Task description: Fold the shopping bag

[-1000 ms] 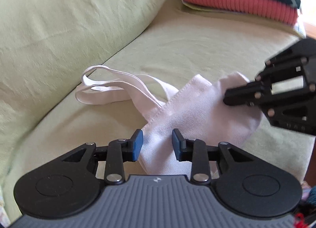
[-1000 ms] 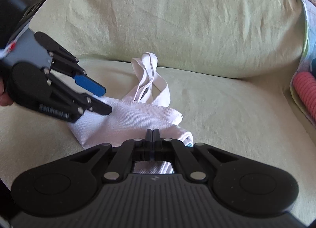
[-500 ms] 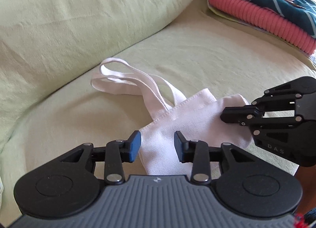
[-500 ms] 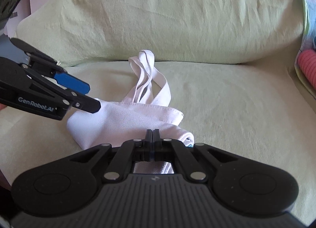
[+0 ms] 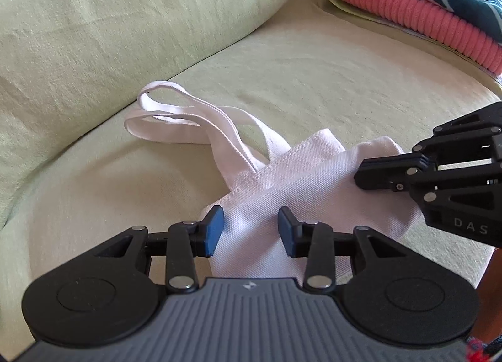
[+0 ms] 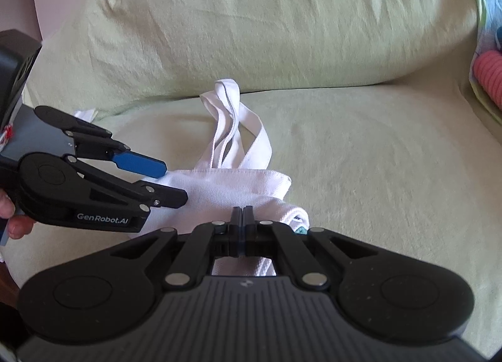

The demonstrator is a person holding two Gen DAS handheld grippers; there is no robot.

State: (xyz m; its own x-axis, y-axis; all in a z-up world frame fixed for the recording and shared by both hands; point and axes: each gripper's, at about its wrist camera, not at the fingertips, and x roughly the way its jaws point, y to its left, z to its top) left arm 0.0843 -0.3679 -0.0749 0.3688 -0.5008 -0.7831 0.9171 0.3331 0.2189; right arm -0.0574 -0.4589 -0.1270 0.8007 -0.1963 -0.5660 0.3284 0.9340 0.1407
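A white cloth shopping bag (image 5: 298,180) (image 6: 226,186) lies folded on the green sofa seat, its two handles (image 5: 188,111) (image 6: 229,111) trailing toward the back cushion. My left gripper (image 5: 251,224) (image 6: 172,183) hovers over the bag's near left corner. Its jaws are opening and the blue pads stand apart, with cloth below them and nothing pressed. My right gripper (image 6: 243,217) (image 5: 360,175) rests its tips on the bag's right folded end. Its jaws are nearly together and just starting to part. Whether cloth is pinched between them I cannot tell.
A big green back cushion (image 5: 125,32) (image 6: 282,32) rises behind the seat. A stack of folded textiles (image 5: 408,7), pink under dark teal, sits at the seat's far right. A person's hand (image 6: 12,217) holds the left gripper at the left edge.
The left jaws have widened a little and that gripper has rolled and shifted slightly over the bag's corner. The right gripper stays on the bag's right end. The bag lies as before.
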